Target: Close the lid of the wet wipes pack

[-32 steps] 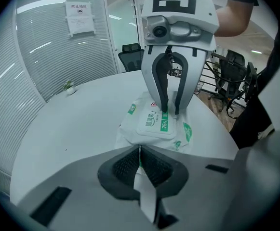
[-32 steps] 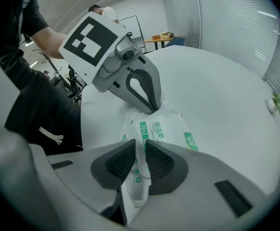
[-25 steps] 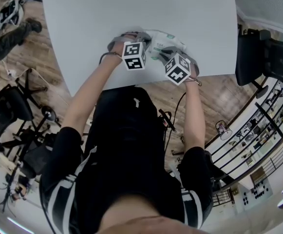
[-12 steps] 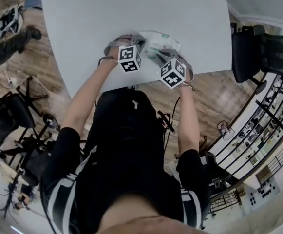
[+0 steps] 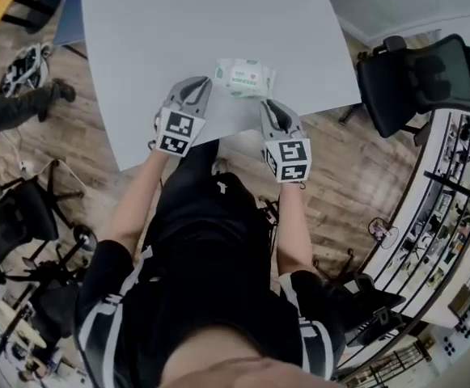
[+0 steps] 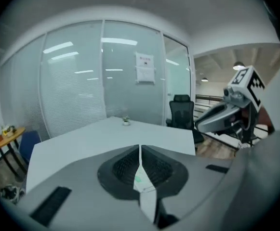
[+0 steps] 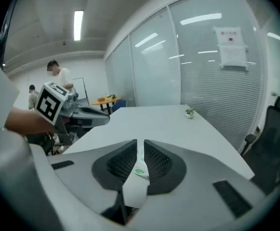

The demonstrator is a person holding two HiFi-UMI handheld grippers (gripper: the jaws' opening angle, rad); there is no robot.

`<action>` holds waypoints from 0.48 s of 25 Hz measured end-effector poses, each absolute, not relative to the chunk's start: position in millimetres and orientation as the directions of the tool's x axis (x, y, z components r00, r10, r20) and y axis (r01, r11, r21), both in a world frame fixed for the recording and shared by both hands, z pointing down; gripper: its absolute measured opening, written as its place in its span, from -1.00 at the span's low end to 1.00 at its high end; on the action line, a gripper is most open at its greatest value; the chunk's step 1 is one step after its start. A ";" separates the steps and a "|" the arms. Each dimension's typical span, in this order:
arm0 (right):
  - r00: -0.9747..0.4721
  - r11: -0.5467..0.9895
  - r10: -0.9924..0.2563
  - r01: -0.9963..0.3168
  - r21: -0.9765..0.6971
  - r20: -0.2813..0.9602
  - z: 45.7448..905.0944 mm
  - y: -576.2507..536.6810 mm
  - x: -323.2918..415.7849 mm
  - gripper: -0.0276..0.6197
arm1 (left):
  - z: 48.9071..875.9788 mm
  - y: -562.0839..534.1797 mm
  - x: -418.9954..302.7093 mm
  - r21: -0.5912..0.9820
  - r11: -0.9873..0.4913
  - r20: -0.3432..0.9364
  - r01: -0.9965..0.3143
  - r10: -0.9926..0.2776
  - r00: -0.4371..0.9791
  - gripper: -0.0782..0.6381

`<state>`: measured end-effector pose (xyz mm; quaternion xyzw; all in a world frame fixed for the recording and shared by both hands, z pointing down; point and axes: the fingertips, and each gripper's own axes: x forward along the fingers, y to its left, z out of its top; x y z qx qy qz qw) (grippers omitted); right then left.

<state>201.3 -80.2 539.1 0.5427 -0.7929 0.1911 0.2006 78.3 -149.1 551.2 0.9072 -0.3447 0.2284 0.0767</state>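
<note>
The wet wipes pack (image 5: 244, 77), white with a green label, is held above the near part of the white table (image 5: 178, 31). Whether its lid is open is too small to tell. My left gripper (image 5: 205, 82) is shut on the pack's left edge, and white-green film (image 6: 140, 179) shows pinched between its jaws (image 6: 140, 148). My right gripper (image 5: 268, 103) holds the pack's near right edge. Its jaws (image 7: 140, 146) are closing, with a strip of the white film (image 7: 139, 172) between them. Each gripper sees the other off to one side: the right gripper (image 6: 201, 125) and the left gripper (image 7: 106, 119).
A black office chair (image 5: 417, 79) stands right of the table. A small potted plant (image 6: 126, 122) sits at the table's far end. Someone's boots (image 5: 24, 103) and chair bases (image 5: 24, 217) are on the wooden floor at the left. Glass partitions lie beyond, with people (image 7: 58, 73) in the background.
Both grippers have risen from the table's near edge and rolled, taking the wipes pack up with them. They now sit wider apart, and the pack shows between their tips.
</note>
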 end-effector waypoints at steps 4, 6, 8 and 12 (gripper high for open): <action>-0.291 0.262 -0.863 -0.957 -0.126 0.414 490.5 -36.8 208.1 -0.72 | 476.7 -98.0 59.8 0.016 -0.680 0.324 -0.733 -0.690 0.647 -0.69; -0.270 0.236 -0.888 -0.962 -0.134 0.372 468.0 -16.4 208.5 -0.72 | 443.5 -72.0 49.2 0.028 -0.663 0.276 -0.748 -0.714 0.644 -0.69; -0.253 0.220 -0.909 -0.966 -0.134 0.332 444.9 0.1 204.0 -0.73 | 413.2 -51.5 35.3 0.033 -0.652 0.233 -0.758 -0.732 0.640 -0.69; -0.216 0.188 -0.936 -0.974 -0.124 0.279 412.0 28.1 192.4 -0.74 | 368.9 -18.1 15.9 0.049 -0.634 0.140 -0.772 -0.761 0.634 -0.69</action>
